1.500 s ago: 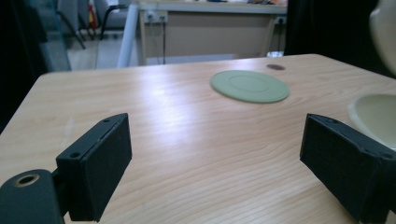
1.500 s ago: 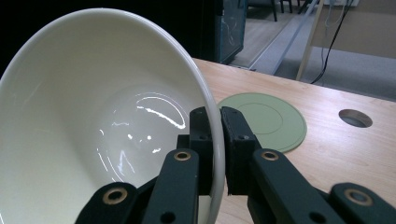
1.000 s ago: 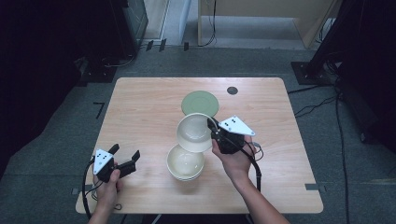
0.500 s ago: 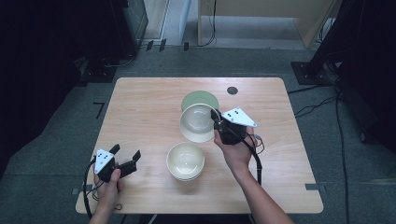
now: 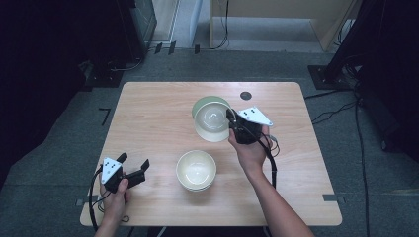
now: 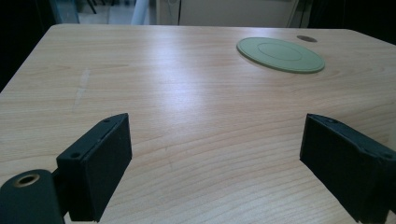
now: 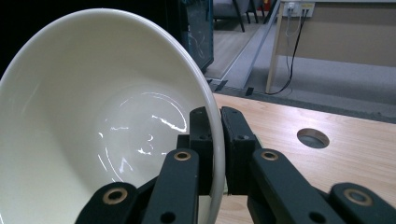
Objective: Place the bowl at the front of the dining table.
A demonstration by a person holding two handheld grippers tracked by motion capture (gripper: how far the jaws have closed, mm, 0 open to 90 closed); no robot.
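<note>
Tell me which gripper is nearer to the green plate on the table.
Right. The right gripper holds a white bowl above the green plate; the left gripper sits open near the table's front-left corner.

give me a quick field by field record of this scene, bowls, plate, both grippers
held bowl: cream bowl, clamped by its rim, lifted above the green plate
right gripper: shut on the cream bowl's rim, one jaw inside, one outside
green plate: flat on the table's far side, partly under the held bowl in the high view
second bowl: cream, upright on the table near the front, apart from both grippers
left gripper: jaws open, nothing between them, low over the table's front left
table: light wood, with a dark round hole near its far edge
</note>
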